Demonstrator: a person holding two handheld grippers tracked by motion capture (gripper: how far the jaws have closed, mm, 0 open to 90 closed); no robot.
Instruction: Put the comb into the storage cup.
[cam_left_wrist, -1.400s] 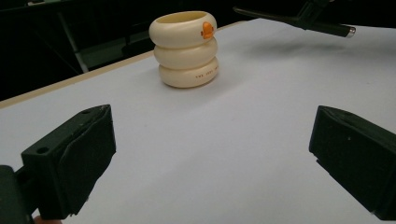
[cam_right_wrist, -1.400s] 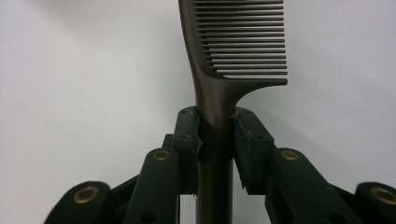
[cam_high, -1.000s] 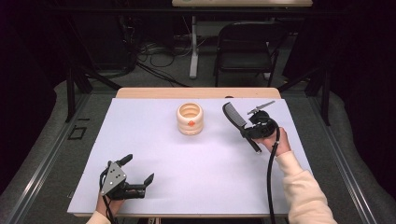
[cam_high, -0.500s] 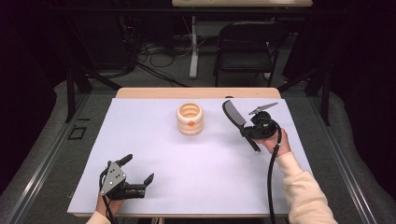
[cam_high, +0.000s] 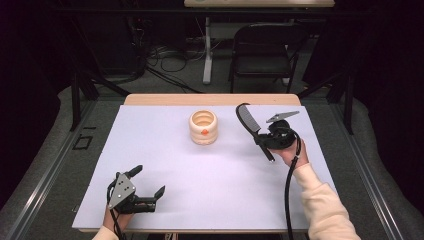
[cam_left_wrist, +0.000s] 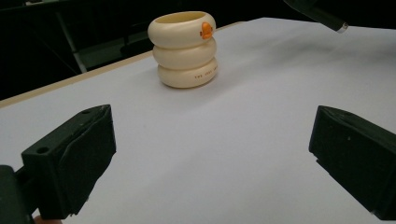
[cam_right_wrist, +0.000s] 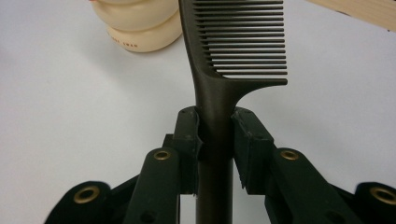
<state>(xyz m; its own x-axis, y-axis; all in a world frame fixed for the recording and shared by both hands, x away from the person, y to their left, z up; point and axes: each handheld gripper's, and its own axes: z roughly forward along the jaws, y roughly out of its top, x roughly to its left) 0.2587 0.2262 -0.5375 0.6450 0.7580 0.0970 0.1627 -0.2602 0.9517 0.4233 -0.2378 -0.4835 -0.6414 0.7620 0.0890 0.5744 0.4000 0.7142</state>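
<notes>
1. High view: the right gripper sits over the right half of the counter, its fingers clamped on the handle of a black comb. The comb's long axis runs on a slant, with the toothed head toward the far left and the handle end toward the near right. It is just right of the cream ring-shaped cup and apart from it. The counter's far wooden edge lies near beyond the comb's head. Broad bare surface spreads to the near side and left. The left gripper rests close to the counter's near left edge, its fingers spread wide and holding nothing.

2. Left gripper view: the two black fingers stand far apart with bare counter between them. The cup stands upright well ahead, an orange mark near its rim.

3. Right gripper view: the fingers press on both sides of the comb handle. The comb points straight away from the camera, teeth to the right, cup at upper left, and open counter on both sides.
</notes>
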